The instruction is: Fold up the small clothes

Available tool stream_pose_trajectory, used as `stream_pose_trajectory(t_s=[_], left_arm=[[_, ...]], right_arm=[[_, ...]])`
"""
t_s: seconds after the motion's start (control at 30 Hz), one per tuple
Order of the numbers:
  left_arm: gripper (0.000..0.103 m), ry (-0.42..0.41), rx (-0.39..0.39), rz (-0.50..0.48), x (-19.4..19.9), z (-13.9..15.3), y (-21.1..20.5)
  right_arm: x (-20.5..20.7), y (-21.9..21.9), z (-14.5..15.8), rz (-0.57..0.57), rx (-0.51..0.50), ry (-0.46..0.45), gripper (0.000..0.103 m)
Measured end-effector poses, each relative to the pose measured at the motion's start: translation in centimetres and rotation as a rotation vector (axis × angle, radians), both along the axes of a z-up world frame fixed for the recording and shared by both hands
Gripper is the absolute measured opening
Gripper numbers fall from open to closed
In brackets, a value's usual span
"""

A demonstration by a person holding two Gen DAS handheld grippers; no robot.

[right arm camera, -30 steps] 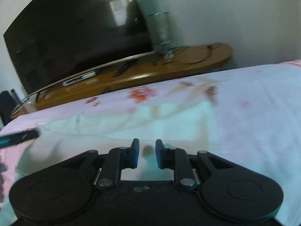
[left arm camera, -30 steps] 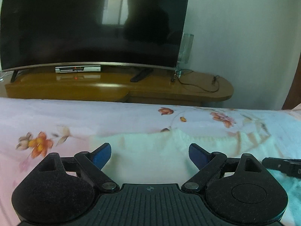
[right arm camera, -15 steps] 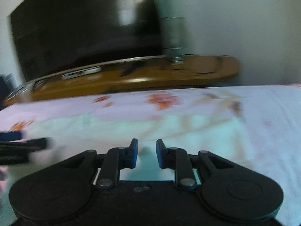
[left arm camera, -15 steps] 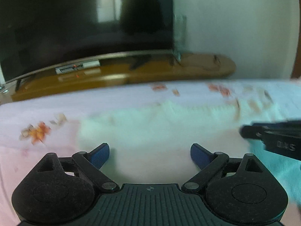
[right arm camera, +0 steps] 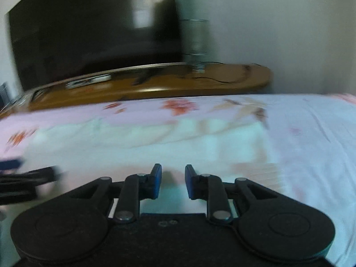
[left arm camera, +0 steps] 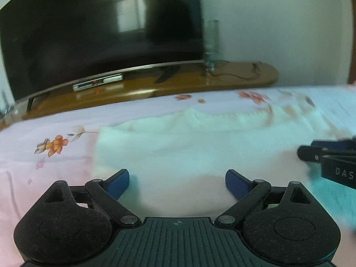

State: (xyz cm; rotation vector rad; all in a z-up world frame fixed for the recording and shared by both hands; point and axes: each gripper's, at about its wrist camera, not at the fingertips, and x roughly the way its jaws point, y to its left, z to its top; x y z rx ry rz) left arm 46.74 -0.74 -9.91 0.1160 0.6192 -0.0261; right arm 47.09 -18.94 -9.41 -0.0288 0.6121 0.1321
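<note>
— How is the fold going?
— Barely starting. The left gripper [left arm camera: 177, 183] is hovering wide apart, the right gripper [right arm camera: 173, 181] is opening from narrow, both empty, over the pale garment [left arm camera: 200, 138] lying flat on the floral bedsheet [left arm camera: 44, 129].

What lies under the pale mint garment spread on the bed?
The pale mint garment rests on a pink floral bedsheet, visible all around it. Whatever of the sheet lies beneath the cloth is covered and cannot be seen.
</note>
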Motion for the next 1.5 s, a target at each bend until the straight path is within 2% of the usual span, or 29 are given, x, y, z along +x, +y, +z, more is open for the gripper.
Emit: stream_pose_trajectory(t_s=[0.07,0.17,0.23,0.3,0.37,0.4,0.5,0.57,0.6,0.67,0.73,0.8,0.9,0.97,1.03,1.07,1.13,1.27,1.5], left_arm=[[0.093,0.015,-0.032,0.024,-0.5,0.0,1.4],[0.093,0.025,-0.071,0.084,-1.5,0.0,3.8],[0.097,0.049,-0.141,0.136,-1.7,-0.3,5.2],[0.097,0.065,-0.178,0.181,-1.4,-0.5,5.5],[0.097,0.059,-0.143,0.185,-1.6,-0.6,4.7],[0.097,0.056,-0.130,0.183,-1.8,-0.8,4.5],[0.097,0.063,-0.148,0.211,-1.8,-0.8,5.0],[0.097,0.029,-0.049,0.218,-2.8,-0.3,4.2],[0.097,0.021,-0.009,0.207,-3.4,-0.4,3.6],[0.099,0.040,-0.015,0.213,-3.6,-0.7,3.5],[0.099,0.070,-0.048,0.247,-3.4,-0.3,3.9],[0.099,0.075,-0.025,0.268,-4.0,0.0,3.4],[0.099,0.077,0.003,0.250,-5.4,-0.8,2.1],[0.099,0.072,0.019,0.269,-5.6,-0.6,1.8],[0.099,0.077,0.028,0.274,-5.9,-0.3,1.5],[0.099,0.073,0.043,0.263,-6.2,-0.1,1.2],[0.099,0.072,0.055,0.243,-7.0,0.1,0.9],[0.099,0.077,0.046,0.224,-9.5,0.4,1.0],[0.099,0.068,0.076,0.186,-15.9,1.0,1.9]], right_arm=[[-0.8,-0.7,-0.5,-0.016,-0.052,-0.007,0.023],[-1.3,-4.4,0.0,-0.149,-0.060,-0.006,0.023],[-1.7,-7.5,0.1,-0.194,-0.006,0.001,0.018],[-2.1,-8.9,0.3,-0.182,0.036,0.008,0.018],[-2.0,-8.5,0.4,-0.167,0.027,0.000,0.020],[-2.2,-8.2,0.6,-0.147,0.033,-0.002,0.024],[-1.6,-7.9,-0.4,-0.108,-0.028,0.008,0.025],[-1.3,-8.4,0.1,-0.117,-0.014,0.008,0.023],[-1.4,-8.3,0.5,-0.123,-0.046,-0.008,0.025],[-2.0,-8.5,0.7,-0.076,-0.071,-0.057,0.031],[-1.7,-8.6,-0.5,-0.057,-0.092,0.000,0.032],[-1.3,-9.2,0.2,-0.064,-0.050,0.012,0.031],[-2.4,-10.4,1.3,-0.052,0.005,-0.021,0.032],[-2.1,-10.4,0.1,-0.019,-0.045,0.056,0.034],[-2.7,-10.6,0.5,-0.009,-0.049,0.040,0.035],[-3.0,-11.0,0.9,-0.014,-0.017,0.042,0.035],[-4.1,-11.5,1.5,-0.024,0.020,0.026,0.036],[-7.5,-12.0,1.9,-0.024,0.026,0.025,0.040],[-13.6,-12.4,2.7,-0.049,0.011,0.055,0.043]])
